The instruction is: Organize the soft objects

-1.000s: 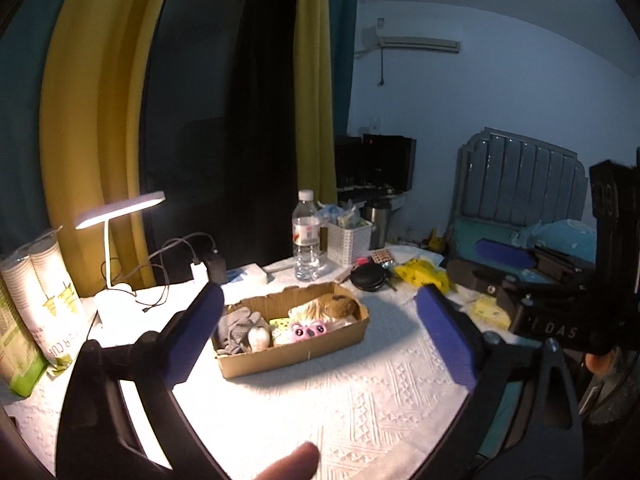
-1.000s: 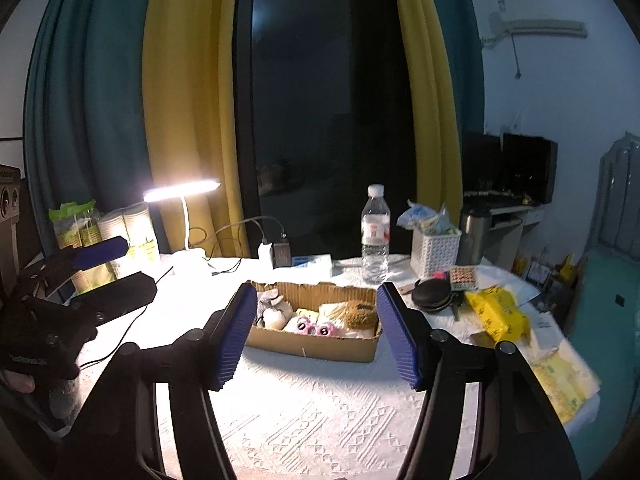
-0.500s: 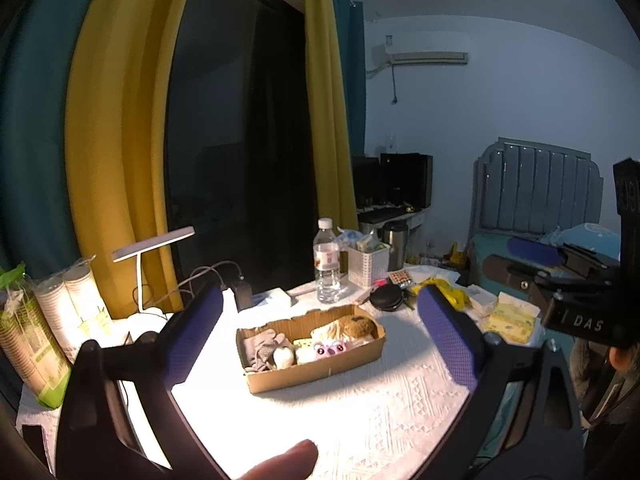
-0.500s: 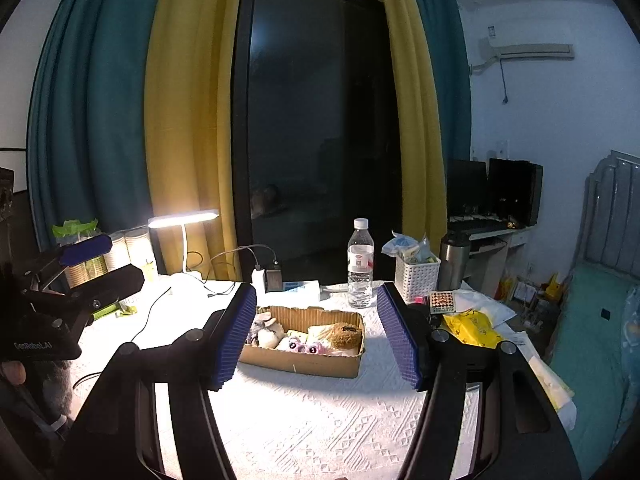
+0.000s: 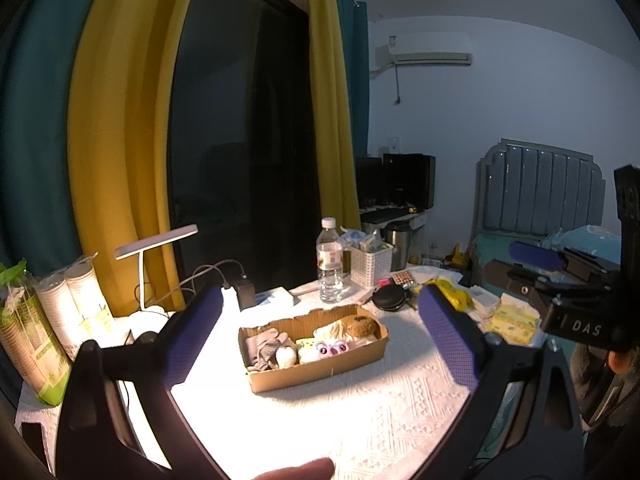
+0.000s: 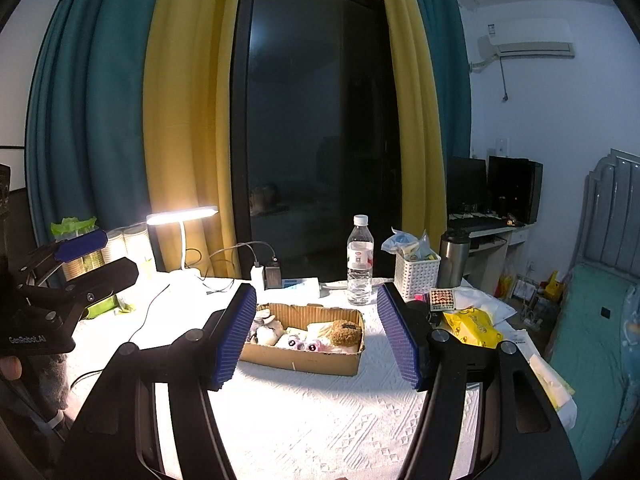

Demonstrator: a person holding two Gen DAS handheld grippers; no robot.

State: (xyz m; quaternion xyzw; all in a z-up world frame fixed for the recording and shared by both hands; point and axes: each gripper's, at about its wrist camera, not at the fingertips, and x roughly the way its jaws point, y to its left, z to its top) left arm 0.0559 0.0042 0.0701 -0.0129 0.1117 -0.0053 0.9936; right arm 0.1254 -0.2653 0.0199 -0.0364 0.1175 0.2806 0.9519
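Note:
A shallow cardboard box (image 5: 320, 368) sits mid-table on a white cloth and holds several soft things: a grey glove (image 5: 264, 346), a brown plush (image 5: 362, 325), a pink big-eyed toy (image 5: 334, 347). The box also shows in the right wrist view (image 6: 304, 356). My left gripper (image 5: 320, 344) is open and empty, held back above the near table edge. My right gripper (image 6: 318, 336) is open and empty, framing the box from farther back. Each gripper shows in the other's view: the right one (image 5: 560, 276) and the left one (image 6: 80, 264).
A lit desk lamp (image 6: 182, 216) and paper cup stacks (image 5: 76, 312) stand at the left. A water bottle (image 6: 360, 260), a white basket (image 6: 416, 272), a steel mug (image 6: 452, 256), a black round case (image 5: 388, 298) and yellow packets (image 6: 472, 324) lie behind and right of the box. A bed (image 6: 600, 320) is at the right.
Both grippers have pulled back and risen from the table, so the box looks smaller and lower in view. Both stay open and empty.

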